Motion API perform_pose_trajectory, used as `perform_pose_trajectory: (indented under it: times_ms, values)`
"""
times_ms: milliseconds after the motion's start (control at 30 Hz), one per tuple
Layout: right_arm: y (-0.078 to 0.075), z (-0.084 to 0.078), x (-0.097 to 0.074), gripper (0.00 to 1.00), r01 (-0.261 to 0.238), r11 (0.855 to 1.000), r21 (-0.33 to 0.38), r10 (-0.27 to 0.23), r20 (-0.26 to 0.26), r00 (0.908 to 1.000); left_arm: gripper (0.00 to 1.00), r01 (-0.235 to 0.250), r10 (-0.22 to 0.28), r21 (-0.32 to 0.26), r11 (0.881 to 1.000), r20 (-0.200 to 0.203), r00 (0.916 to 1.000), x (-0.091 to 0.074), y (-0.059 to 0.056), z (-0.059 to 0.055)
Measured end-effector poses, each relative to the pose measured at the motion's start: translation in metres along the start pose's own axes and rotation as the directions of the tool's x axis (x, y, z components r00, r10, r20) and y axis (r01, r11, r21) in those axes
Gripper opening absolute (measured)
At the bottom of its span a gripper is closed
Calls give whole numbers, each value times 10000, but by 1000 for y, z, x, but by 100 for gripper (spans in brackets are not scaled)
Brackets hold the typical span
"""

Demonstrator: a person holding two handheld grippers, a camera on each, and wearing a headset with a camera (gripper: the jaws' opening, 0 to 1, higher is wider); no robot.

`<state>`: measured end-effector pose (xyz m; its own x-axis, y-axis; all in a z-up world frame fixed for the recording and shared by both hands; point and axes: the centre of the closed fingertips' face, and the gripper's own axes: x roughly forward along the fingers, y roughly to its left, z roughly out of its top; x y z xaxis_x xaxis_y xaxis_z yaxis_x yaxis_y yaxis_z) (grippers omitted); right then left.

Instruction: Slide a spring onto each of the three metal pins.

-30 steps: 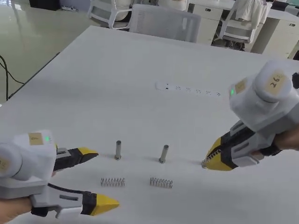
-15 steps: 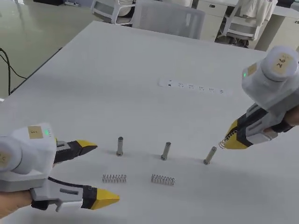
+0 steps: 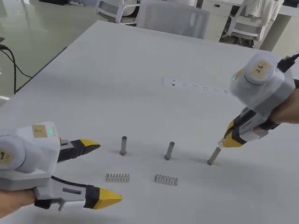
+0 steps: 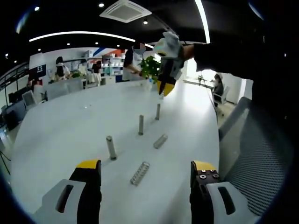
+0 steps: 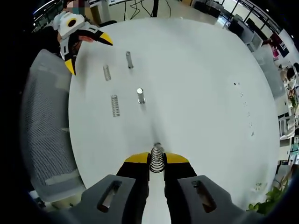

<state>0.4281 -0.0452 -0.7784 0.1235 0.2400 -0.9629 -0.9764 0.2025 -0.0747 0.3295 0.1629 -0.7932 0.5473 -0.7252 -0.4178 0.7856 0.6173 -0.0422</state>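
Three pins [image 3: 123,145] stand in a row on the white surface [image 3: 140,79] in the head view. One loose spring [image 3: 166,179] lies just in front of the middle pin [image 3: 170,150], and another spring [image 3: 117,177] lies further to its left. To the right of the middle pin, the right claw [image 3: 228,140] pinches a third spring [image 3: 223,138] just above the end pin [image 3: 214,156]. The left claw [image 3: 109,171] is to the left of the middle pin and spread wide. In the left gripper view its jaws stand well apart. In the right gripper view the jaws press on the third spring, directly over the top of the end pin.

Big white table [image 3: 117,70] — office chairs [image 3: 172,19] parked at the far end. Shiny pale floor [image 3: 39,28], strip lights [image 4: 79,33] overhead.
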Motion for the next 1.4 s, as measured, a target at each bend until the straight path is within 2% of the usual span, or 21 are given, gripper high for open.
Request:
perform_pose_trajectory:
  times_ms: [400, 867, 1100, 1400]
  values:
    - [-4, -7, 12, 8, -207, 9993, 295, 213, -221, 9995, 73, -37, 37, 5, 10000, -26, 10000, -2, 1, -2]
    - [-5, -8, 25, 8, -319, 9990, 304, 334, -484, 9983, 71, -63, 63, -13, 10000, -34, 10000, -5, 1, -5]
    - [-2, -11, 37, 8, -390, 9988, 311, 411, -700, 9967, 71, -84, 84, -3, 10000, -28, 10000, -6, 1, -4]
    - [3, -12, 53, 8, -527, 9972, 534, 561, -650, 9963, 71, -34, 34, 16, 10000, -31, 10000, -5, -1, -3]
